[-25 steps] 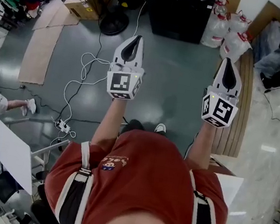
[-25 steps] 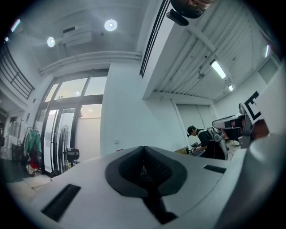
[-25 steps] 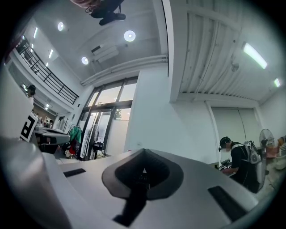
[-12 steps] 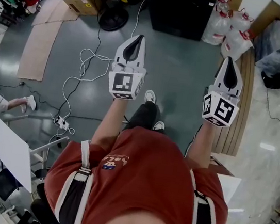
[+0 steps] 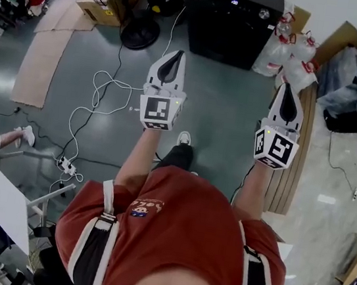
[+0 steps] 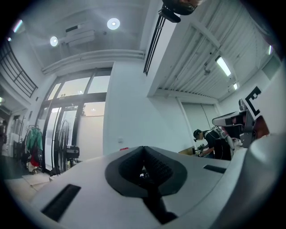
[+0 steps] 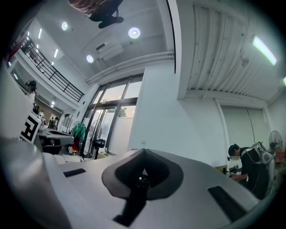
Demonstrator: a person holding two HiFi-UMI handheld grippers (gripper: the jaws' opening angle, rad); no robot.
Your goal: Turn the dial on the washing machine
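Left gripper (image 5: 171, 64) and right gripper (image 5: 287, 100) were both closed on nothing and held level ahead, evidently for approach, since the washer (image 5: 230, 30) stood well apart across the floor (image 5: 230, 106), its dial (image 5: 264, 14) top right.

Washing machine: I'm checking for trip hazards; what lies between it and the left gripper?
Head view: only bare grey floor between left gripper and washing machine; a white cable runs alongside.
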